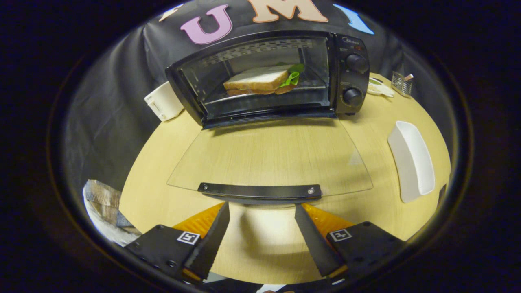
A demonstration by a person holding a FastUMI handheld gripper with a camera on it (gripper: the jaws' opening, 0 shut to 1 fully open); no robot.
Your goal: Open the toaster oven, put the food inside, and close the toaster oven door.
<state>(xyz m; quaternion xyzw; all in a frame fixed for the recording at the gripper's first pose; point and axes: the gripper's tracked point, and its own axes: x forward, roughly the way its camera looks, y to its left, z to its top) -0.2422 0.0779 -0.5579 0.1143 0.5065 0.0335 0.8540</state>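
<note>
Here the gripper (262, 228) sits low at the bottom centre of the frame, fingers spread wide and holding nothing. Just ahead of the fingertips lies the door handle (259, 190), a dark bar on the front edge of the glass door (270, 152), which is folded down flat over the table (150, 191). Beyond it, in the upper middle, the toaster oven (268, 75) stands open with the sandwich (260, 80) already on its rack. A white dish (411, 160) lies empty at the right. So loading looks done and closing is the step left: the fingers likely need to get under or around the handle and swing the door up shut.
</note>
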